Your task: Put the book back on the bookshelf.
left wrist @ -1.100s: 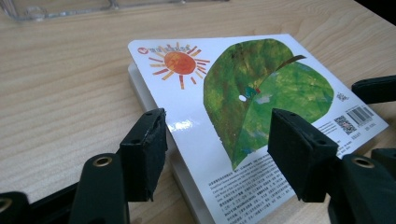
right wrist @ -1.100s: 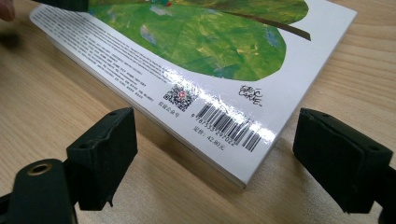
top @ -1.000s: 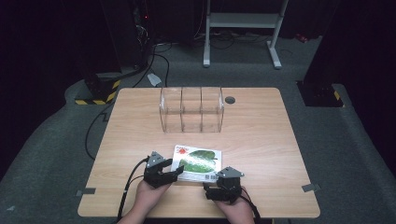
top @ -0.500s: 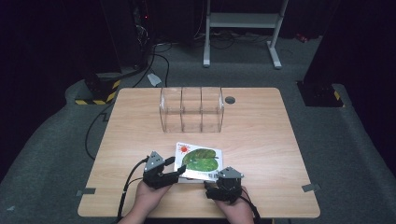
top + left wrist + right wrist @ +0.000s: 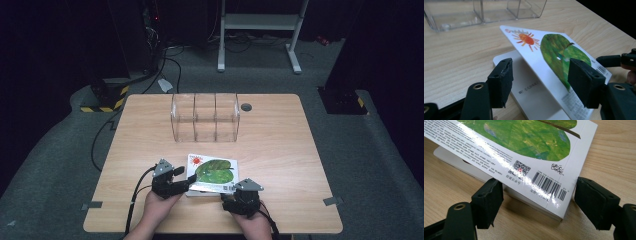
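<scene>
Two tongs sit at the near edge of the wooden counter (image 5: 280,150), each in a hand coming up from below; between them lies a book (image 5: 211,175), its back cover up, showing a big green leaf and a small red sun. The left tongs (image 5: 187,181) reach in from the book's left side; in the left gripper view they (image 5: 539,82) stand spread wide, one jaw low by the white page beneath, the other up against the lifted cover (image 5: 554,57); the cover tilts up off the pages, hinged along the far side; whether a jaw is actually pressing it I cannot tell. The right tongs (image 5: 226,200) wait at the book's near right corner; in the right gripper view they (image 5: 539,202) are also spread apart, straddling the corner with the barcode (image 5: 549,186) and the QR code (image 5: 520,170), neither jaw visibly pinching anything; the cover's edge hangs just above the page block there, casting a shadow on the wood. Farther back, near the middle of the counter, stands a clear box (image 5: 205,117) with three compartments, well apart from the book; a small dark round disc (image 5: 245,106) lies just beside its right end. Cables trail from both tongs off the near edge.
</scene>
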The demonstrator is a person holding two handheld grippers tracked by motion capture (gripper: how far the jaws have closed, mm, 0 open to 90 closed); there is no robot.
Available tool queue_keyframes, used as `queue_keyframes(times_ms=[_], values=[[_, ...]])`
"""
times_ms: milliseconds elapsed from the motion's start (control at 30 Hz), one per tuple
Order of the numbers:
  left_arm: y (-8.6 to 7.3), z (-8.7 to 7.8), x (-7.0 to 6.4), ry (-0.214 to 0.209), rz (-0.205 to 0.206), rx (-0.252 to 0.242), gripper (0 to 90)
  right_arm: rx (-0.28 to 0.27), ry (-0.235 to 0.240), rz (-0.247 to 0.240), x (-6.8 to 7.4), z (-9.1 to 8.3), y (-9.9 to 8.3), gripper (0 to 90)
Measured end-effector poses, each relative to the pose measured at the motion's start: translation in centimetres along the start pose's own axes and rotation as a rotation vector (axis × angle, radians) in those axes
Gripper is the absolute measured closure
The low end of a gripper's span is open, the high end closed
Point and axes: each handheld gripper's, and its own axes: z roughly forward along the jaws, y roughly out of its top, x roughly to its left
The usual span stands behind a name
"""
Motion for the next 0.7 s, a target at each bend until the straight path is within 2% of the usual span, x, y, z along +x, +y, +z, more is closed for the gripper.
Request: queue_keyframes(times_ms=[200,300,367,467,700], values=[[0.1,1.3,0.5,-0.059,-0.040,0.056,41.5,0.007,-0.009,-0.006,0.1,0.1,0.0,22.6],[0.0,1.7,0.2,-0.086,-0.022,0.083,43.7,0.012,-0.009,-0.008,0.1,0.1,0.0,22.2],[-0.1,1.8,-0.1,-0.084,-0.007,0.086,42.8,0.023,-0.007,-0.005,0.0,0.2,0.0,21.7],[0.0,1.6,-0.1,-0.084,0.012,0.077,47.5,0.034,-0.007,-0.005,0.1,0.2,0.1,21.4],[-0.2,1.5,-0.2,-0.063,0.071,0.082,55.2,0.039,0.008,-0.043,-0.1,-0.2,-0.2,21.6]])
